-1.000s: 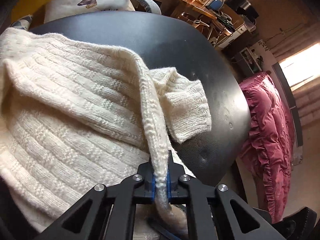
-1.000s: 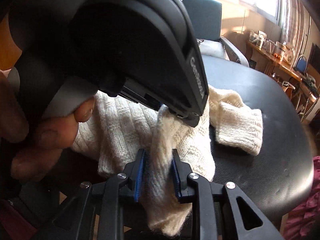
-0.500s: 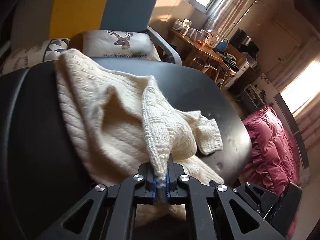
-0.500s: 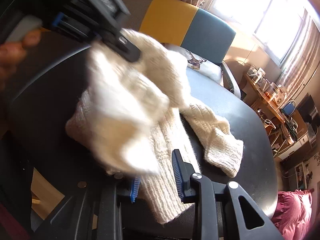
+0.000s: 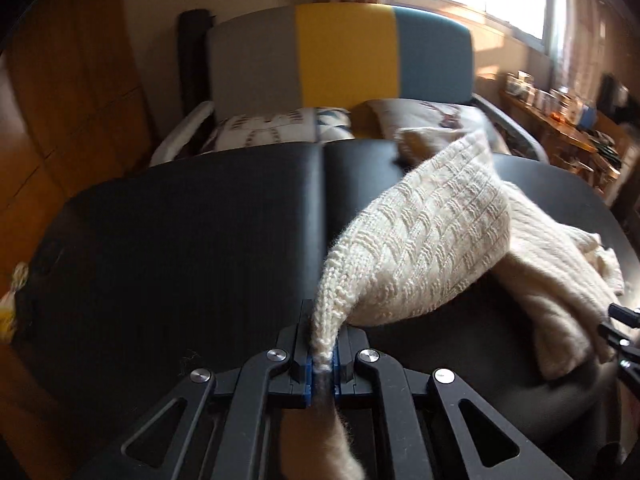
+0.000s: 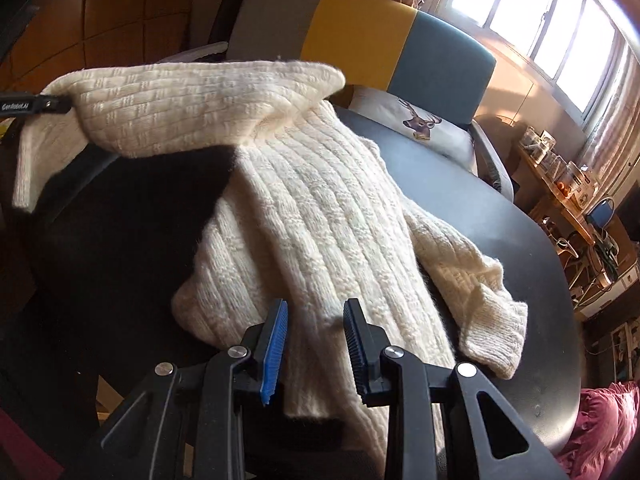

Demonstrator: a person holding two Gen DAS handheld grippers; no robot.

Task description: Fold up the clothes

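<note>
Left wrist view: the left tool (image 5: 323, 354) was clamped tight on a pinched-up bit of the cream knit sweater (image 5: 424, 248), which stretched away up and to the right, the rest lying on the black worktop (image 5: 192, 248).

Right wrist view: the right tool (image 6: 316, 344) sat spread wide, its blue pads (image 6: 276, 340) either side of the sweater's near edge, gripping nothing. Most of the sweater (image 6: 320, 216) lay ahead on the worktop (image 6: 520, 240), one part lifted up at the left.
</note>
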